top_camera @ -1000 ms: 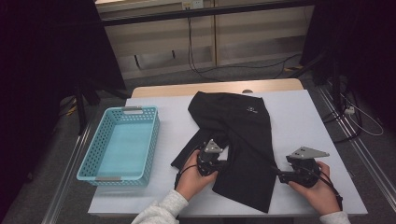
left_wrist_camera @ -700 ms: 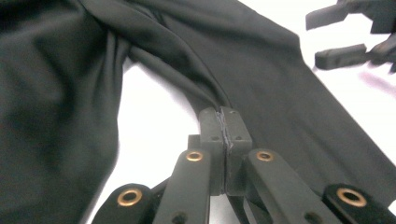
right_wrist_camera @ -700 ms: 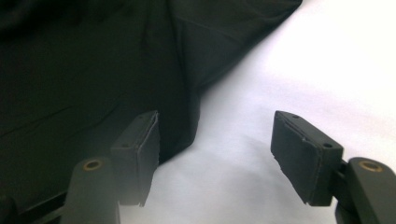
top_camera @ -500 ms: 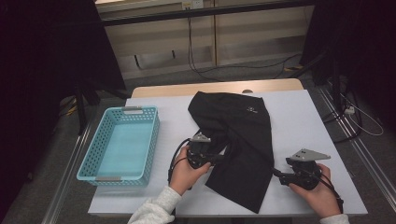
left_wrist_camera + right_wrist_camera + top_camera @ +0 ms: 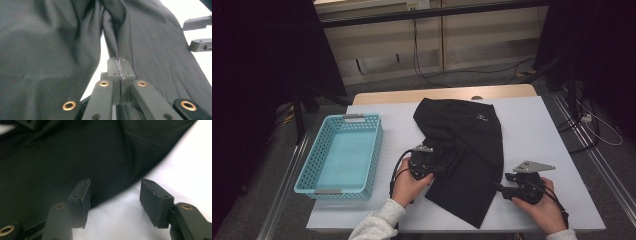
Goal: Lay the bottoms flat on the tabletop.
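We see a light blue basket (image 5: 343,155) on the left of the white table (image 5: 542,135), standing lengthwise. Beyond the table we see a wooden edge (image 5: 447,93), cables (image 5: 432,75) on the floor and dark drapes (image 5: 257,70).

High view looks down at the table (image 5: 542,130); both gripper views, perhaps inches off, share the black garment (image 5: 462,145).

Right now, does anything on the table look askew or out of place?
The black garment lies crooked and bunched, one fold pinched in the left gripper. The blue basket sits squarely beside it. Nothing looks spilled or damaged.
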A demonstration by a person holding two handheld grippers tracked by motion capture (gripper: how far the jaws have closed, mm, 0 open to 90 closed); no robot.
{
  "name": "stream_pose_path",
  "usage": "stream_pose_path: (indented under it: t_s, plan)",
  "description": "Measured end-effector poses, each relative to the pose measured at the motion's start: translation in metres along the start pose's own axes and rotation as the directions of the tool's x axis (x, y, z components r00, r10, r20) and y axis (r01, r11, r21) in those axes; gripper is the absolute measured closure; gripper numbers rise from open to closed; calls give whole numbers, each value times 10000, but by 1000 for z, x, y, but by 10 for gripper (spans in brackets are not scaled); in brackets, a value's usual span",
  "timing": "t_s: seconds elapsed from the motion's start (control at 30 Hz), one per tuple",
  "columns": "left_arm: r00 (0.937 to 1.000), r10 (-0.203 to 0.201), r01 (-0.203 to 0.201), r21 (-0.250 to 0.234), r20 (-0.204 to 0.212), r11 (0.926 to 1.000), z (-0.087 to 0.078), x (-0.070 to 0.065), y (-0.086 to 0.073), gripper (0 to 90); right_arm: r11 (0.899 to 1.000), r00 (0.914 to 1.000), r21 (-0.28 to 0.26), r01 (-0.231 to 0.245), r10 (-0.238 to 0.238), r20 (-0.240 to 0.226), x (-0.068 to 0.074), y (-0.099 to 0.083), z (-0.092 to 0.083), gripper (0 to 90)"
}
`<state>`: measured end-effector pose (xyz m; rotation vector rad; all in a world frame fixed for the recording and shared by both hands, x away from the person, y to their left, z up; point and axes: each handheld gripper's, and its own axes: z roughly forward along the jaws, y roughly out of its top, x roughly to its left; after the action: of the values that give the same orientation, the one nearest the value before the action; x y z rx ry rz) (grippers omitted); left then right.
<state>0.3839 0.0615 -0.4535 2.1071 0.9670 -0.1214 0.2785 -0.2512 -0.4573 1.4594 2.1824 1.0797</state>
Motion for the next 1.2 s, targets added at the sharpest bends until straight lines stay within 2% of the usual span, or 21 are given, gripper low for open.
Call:
stream_pose_path:
  t_s: [0.07,0.1,0.17,0.23,0.27,0.33,0.37,0.43,0.53,0.63,0.73,0.83,0.93,1.1,1.2]
  plan:
    - [10000,30,-30,19,-12,10000,1,-1,0,896,9992,9990,3,-403,403,-178,5,4,3,450]
    - [10000,44,-44,94,11,9999,2,-1,-1,896,9992,9990,77,-387,388,-200,9,5,6,482]
    - [10000,54,-55,177,44,9998,3,-3,-1,896,9999,9988,131,54,-60,495,14,6,9,617]
    - [9999,13,-15,199,100,9998,4,-5,-2,897,9997,9972,159,182,-193,718,14,7,10,714]
    - [9999,9,-13,262,172,9997,4,-6,-2,896,9998,9974,105,171,-177,698,12,6,9,778]
    - [9997,24,-31,320,226,9995,5,-9,-2,896,10000,9997,-15,60,-59,224,7,5,9,898]
    - [9996,49,-58,341,265,9994,5,-10,-2,896,10000,10000,-26,-23,24,41,5,4,9,900]
    - [9992,62,-76,358,398,9993,5,-13,-2,896,9998,9999,38,169,-169,-18,4,5,8,900]
    - [9980,86,-114,464,620,9989,5,-18,-2,897,9994,9996,220,280,-282,91,0,5,3,900]
    - [9963,286,-330,524,811,9981,6,-28,-3,897,9998,9999,167,146,-146,36,-9,3,-5,900]
    - [9919,414,-491,620,1200,9969,9,-36,-5,896,9999,9998,92,93,-95,178,-19,1,-16,900]
    - [9882,630,-735,712,1399,9948,14,-42,-7,896,10000,9994,54,54,-56,352,-28,-2,-23,900]
    - [9864,763,-887,806,1454,9928,18,-47,-9,895,9999,9993,135,-9,4,363,-33,-3,-24,900]
    - [9832,938,-1069,777,1565,9912,17,-51,-11,893,9989,9986,409,245,-264,450,-33,-2,-24,900]
    - [9848,857,-982,775,1508,9921,15,-49,-10,881,9987,9980,411,299,-321,550,-36,0,-27,900]
